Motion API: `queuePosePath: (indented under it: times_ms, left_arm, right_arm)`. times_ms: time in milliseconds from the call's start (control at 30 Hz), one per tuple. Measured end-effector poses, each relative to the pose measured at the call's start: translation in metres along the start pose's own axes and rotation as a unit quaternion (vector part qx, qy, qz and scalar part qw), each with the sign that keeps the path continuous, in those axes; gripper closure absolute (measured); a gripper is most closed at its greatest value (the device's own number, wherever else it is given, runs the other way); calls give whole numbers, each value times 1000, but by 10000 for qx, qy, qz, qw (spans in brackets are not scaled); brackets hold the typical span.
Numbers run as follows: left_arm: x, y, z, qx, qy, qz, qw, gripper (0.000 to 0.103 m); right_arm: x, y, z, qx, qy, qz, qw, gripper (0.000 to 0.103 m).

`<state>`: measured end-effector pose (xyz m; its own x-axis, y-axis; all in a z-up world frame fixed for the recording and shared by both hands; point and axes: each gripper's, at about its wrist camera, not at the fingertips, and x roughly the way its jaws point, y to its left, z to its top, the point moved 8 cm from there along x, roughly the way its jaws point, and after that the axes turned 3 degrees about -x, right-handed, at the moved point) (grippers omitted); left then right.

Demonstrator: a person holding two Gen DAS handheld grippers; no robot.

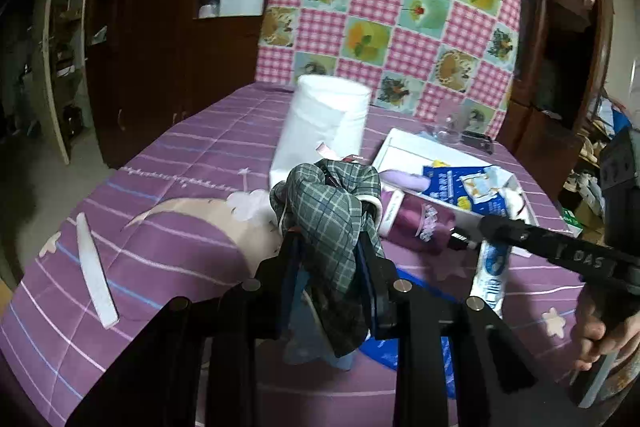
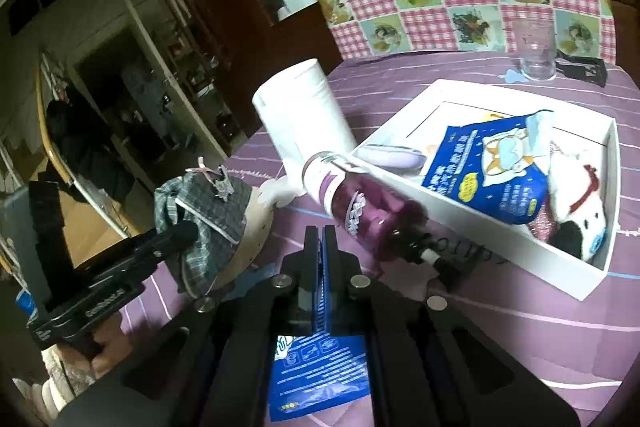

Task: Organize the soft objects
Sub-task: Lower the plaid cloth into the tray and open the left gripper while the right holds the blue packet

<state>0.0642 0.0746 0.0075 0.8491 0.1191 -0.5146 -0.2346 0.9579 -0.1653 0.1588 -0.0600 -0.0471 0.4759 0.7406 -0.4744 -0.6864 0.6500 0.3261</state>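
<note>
My left gripper (image 1: 330, 239) is shut on a bunched green plaid cloth (image 1: 324, 203), which hangs above the purple bedspread (image 1: 180, 163). The right wrist view shows the same cloth (image 2: 204, 211) on the left gripper (image 2: 180, 231), with a small pink bow on top. My right gripper (image 2: 320, 233) is shut on a blue and white packet (image 2: 316, 371) that dangles below its fingers. That packet (image 1: 490, 267) also shows in the left wrist view, under the right gripper (image 1: 488, 223). The white tray (image 2: 472, 227) holds another blue packet (image 2: 488, 171) and a white plush toy (image 2: 576, 211).
A purple bottle (image 2: 368, 207) lies against the tray's near wall. A white paper roll (image 1: 324, 127) stands behind the cloth. A clear glass (image 2: 536, 47) and a black clip stand beyond the tray. A white nail file (image 1: 94, 271) lies at left. A checked quilt (image 1: 392, 3) backs the bed.
</note>
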Motion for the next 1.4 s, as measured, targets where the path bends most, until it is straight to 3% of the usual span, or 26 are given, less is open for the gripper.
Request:
queuePosePath:
  times_ms: [367,767,1167,1300,1400]
  left_arm:
    - [12,-51,33,411,-130,-106,9990,76]
    - [45,-91,39,568,142,-497,9970,76]
    - [76,-135,53,915,165,-643,9936,76]
    - [97,-144,56,1007,207,-618,9928,76]
    - [115,-147,57,988,290,-587,9930,76]
  right_arm:
    - [-18,-31,11,338,-245,-198,9989,100]
    - [-47,-67,25,851,-681,-292,9936,100]
    - [-69,-107,44,1423,-1299,-416,9804,100]
    - [-67,-117,59,1371,-1435,-681,9777,100]
    - [-63,-127,64,1553,-1664,-641,9716,100]
